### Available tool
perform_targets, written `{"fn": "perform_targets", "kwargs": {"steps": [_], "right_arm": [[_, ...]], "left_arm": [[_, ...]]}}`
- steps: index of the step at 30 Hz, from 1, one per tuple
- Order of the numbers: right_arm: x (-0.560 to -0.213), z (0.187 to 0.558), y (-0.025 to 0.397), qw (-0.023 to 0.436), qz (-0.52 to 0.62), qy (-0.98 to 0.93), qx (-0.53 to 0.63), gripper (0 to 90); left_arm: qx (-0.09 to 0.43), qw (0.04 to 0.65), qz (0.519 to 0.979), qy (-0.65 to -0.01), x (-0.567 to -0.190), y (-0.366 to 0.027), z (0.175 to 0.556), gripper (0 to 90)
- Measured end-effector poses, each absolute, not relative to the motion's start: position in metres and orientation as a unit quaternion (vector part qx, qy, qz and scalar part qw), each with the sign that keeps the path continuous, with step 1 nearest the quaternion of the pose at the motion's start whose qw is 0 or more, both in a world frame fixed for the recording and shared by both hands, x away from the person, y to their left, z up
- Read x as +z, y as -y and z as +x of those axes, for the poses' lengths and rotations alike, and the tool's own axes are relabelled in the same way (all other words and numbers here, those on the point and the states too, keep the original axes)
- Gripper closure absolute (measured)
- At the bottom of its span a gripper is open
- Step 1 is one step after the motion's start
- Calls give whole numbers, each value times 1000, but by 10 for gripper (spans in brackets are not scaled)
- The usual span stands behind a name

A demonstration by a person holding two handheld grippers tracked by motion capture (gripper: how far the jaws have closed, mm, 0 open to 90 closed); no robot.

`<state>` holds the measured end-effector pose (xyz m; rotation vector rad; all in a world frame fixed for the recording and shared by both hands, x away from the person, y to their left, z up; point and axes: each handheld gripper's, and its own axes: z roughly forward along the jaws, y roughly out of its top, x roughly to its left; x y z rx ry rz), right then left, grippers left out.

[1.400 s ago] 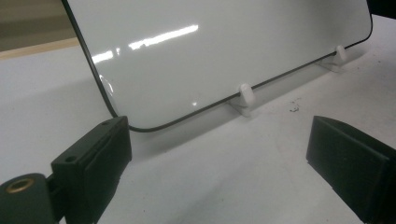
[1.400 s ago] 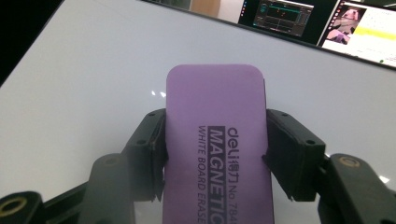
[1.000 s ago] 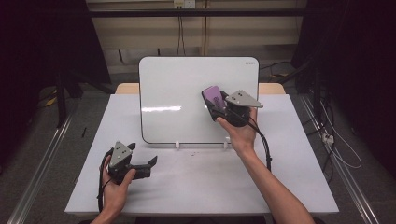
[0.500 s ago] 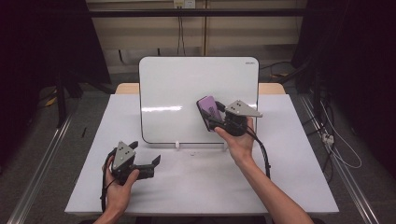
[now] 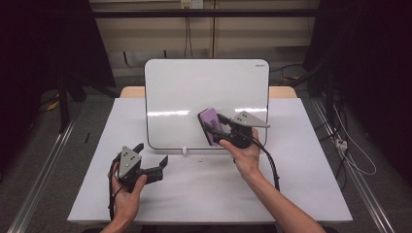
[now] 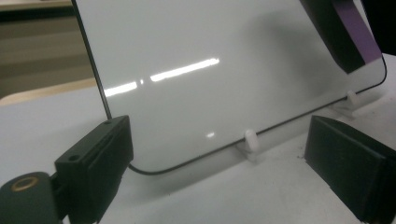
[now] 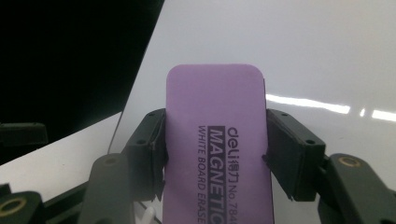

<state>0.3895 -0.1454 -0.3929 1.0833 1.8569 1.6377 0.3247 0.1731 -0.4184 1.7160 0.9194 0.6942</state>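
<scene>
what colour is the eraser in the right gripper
The eraser is purple with black lettering on its back, clearest in the right gripper view.

Glossy smooth whiteboard [image 5: 194,92], matt purple eraser [image 7: 215,135], matt white table [image 5: 204,189]

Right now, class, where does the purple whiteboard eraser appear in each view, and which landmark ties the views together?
High view: eraser right of centre, clamped in the right gripper.
Left gripper view: top right corner, against the board.
Right gripper view: centre, between the jaws.
Shared landmark: the whiteboard.
</scene>
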Motion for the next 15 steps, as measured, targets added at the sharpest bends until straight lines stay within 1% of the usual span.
{"fn": "perform_targets", "kwargs": {"steps": [1, 5, 7, 11, 15], "right_arm": [[-393, 389, 144, 214, 391, -669, 595, 421], [-395, 387, 139, 193, 391, -661, 611, 421], [-395, 387, 136, 187, 391, -658, 616, 421], [-397, 387, 130, 169, 393, -651, 627, 421], [-397, 387, 124, 157, 394, -640, 641, 422]], "left_arm": [[291, 517, 709, -382, -417, -172, 324, 90], [271, 534, 713, -364, -414, -159, 328, 75], [256, 544, 720, -346, -414, -149, 329, 73], [228, 575, 714, -328, -413, -134, 333, 52], [221, 592, 707, -318, -410, -115, 335, 74]]}}
